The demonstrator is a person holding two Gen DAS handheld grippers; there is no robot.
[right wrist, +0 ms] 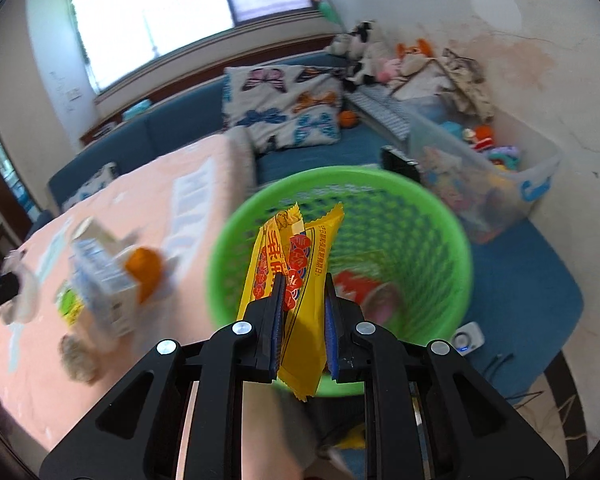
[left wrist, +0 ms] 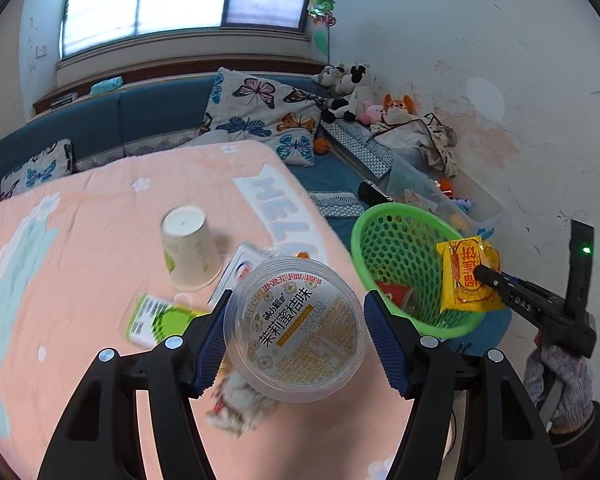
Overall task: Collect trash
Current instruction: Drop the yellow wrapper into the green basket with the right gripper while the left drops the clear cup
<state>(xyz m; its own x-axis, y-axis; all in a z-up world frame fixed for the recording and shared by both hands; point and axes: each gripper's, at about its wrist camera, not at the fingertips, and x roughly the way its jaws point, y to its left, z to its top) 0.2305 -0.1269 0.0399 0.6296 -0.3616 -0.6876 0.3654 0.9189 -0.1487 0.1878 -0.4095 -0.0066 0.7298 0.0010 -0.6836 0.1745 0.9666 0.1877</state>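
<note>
My left gripper [left wrist: 298, 308] is shut on a clear plastic dessert cup [left wrist: 296, 328] with a printed lid, held above the pink tablecloth [left wrist: 80, 248]. A green mesh basket [left wrist: 384, 216] stands off the table's right edge. Over its rim hangs a yellow snack wrapper [left wrist: 462, 276], with my right gripper [left wrist: 486, 272] shut on it. In the right wrist view the right gripper [right wrist: 304, 280] pinches the wrapper [right wrist: 300, 240] just above the basket [right wrist: 456, 236]. Red trash lies inside the basket.
On the table are an upturned paper cup [left wrist: 188, 252], a green box [left wrist: 156, 320], crumpled tissue [left wrist: 240, 408], a small carton [right wrist: 104, 284] and an orange piece [right wrist: 144, 268]. A clear toy bin [right wrist: 512, 184] and a blue sofa [left wrist: 152, 116] lie beyond.
</note>
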